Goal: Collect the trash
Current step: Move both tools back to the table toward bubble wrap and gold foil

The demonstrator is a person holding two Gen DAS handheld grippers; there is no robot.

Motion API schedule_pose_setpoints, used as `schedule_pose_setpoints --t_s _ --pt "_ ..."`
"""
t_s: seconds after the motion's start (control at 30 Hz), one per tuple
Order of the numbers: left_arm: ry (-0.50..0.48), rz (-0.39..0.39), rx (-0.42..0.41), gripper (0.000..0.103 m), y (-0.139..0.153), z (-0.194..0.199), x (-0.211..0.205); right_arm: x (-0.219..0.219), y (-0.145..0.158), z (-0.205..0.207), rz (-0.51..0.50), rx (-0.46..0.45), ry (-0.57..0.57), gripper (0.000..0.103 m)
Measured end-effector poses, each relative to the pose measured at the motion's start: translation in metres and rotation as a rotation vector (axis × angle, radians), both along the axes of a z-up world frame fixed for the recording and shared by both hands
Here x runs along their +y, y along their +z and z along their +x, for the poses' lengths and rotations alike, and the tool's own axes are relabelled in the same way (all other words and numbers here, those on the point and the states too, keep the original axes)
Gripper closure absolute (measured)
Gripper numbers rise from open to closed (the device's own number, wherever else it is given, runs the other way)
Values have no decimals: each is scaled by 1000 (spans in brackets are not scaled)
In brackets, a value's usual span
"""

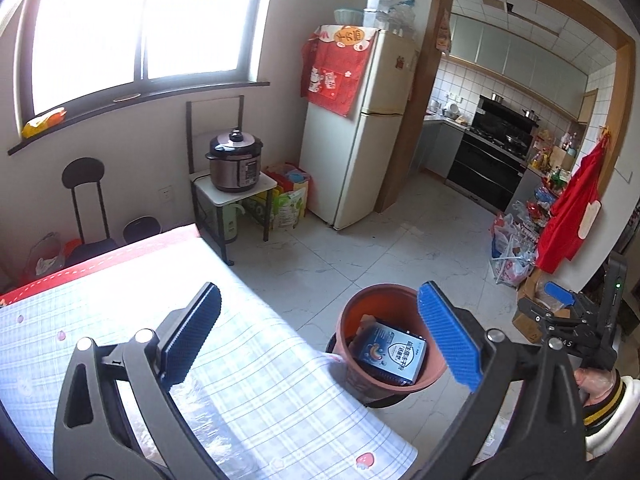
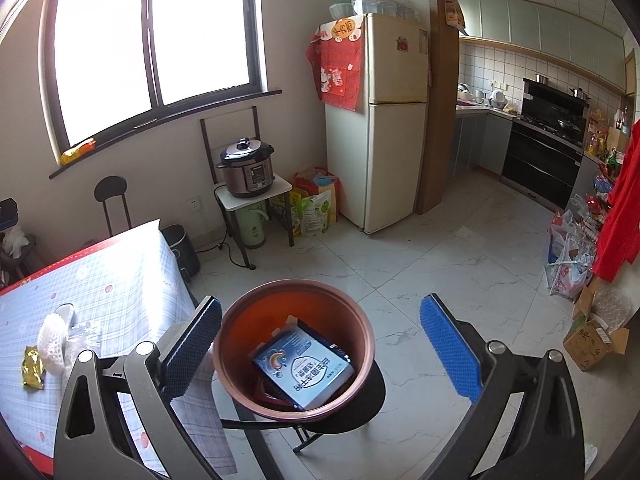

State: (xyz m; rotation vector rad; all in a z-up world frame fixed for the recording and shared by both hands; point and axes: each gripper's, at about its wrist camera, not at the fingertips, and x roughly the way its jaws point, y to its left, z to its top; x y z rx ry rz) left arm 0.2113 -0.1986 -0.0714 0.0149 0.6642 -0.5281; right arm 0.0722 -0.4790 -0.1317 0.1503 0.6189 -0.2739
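A brown round bin (image 2: 360, 320) stands on a black stool beside the table and holds a blue box (image 2: 304, 372). The bin (image 1: 352, 308) and box (image 1: 390, 354) also show in the left wrist view. My right gripper (image 2: 320, 348) is open and empty, hanging above the bin. My left gripper (image 1: 320, 336) is open and empty above the table's corner, with crinkled clear plastic (image 1: 208, 412) under its left finger. On the table lie a white foam net (image 2: 52, 340), clear plastic (image 2: 86, 336) and a gold wrapper (image 2: 32, 366).
The table (image 1: 260, 360) has a blue checked cloth. A rice cooker (image 2: 248, 170) sits on a small stand, a fridge (image 2: 392, 120) behind it. Bags and cardboard boxes (image 2: 592, 340) line the right wall. Black chairs (image 1: 86, 208) stand past the table. The tiled floor (image 2: 440, 264) spreads beyond.
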Motion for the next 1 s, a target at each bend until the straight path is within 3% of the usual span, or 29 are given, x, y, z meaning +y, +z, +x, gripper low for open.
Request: schedule_pose_setpoints --t_s 0.23,0.53,0.73,1.0 --pt "158 -5 -21 6 8 -31 100 61 11 7 3 -11 84 5" --pt "460 25 -62 6 4 -87 252 151 26 30 -37 0 255 5" --pt "619 57 -53 6 -21 -124 329 221 25 49 -72 33 406 5" --pt "771 15 54 6 -71 -153 407 313 5 74 -32 50 606 5"
